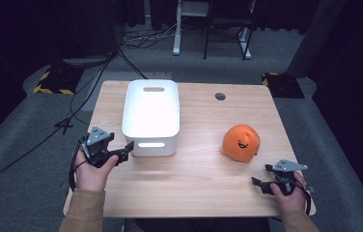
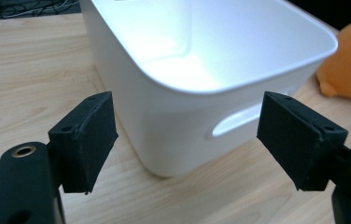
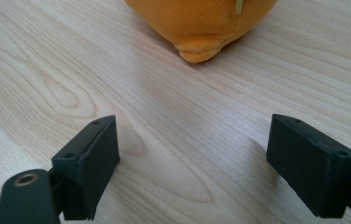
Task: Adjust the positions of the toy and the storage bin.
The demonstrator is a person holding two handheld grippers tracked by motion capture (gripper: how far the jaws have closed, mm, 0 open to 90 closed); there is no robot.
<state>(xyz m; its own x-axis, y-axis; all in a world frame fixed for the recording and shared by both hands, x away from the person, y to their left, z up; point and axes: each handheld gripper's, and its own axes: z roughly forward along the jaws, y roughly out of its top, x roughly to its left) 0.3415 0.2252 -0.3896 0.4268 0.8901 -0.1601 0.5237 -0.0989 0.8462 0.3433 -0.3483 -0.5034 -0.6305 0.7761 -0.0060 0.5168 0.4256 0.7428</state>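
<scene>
Inside left claw [image 2: 190,140] view, released, white bin's [image 2: 173,126] hollow, right claw [image 3: 192,163] released, orange toy [image 3: 201,23].

No readable txt, labels or nos. anywhere; orange plush toy [image 1: 240,143] has smiley face only.

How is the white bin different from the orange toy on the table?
The white bin is a hollow open box with cut-out handles; the orange toy is a rounded soft lump with a drawn face. The bin is larger and stands by the left gripper; the toy lies near the right gripper. Both rest on the wooden table.
</scene>
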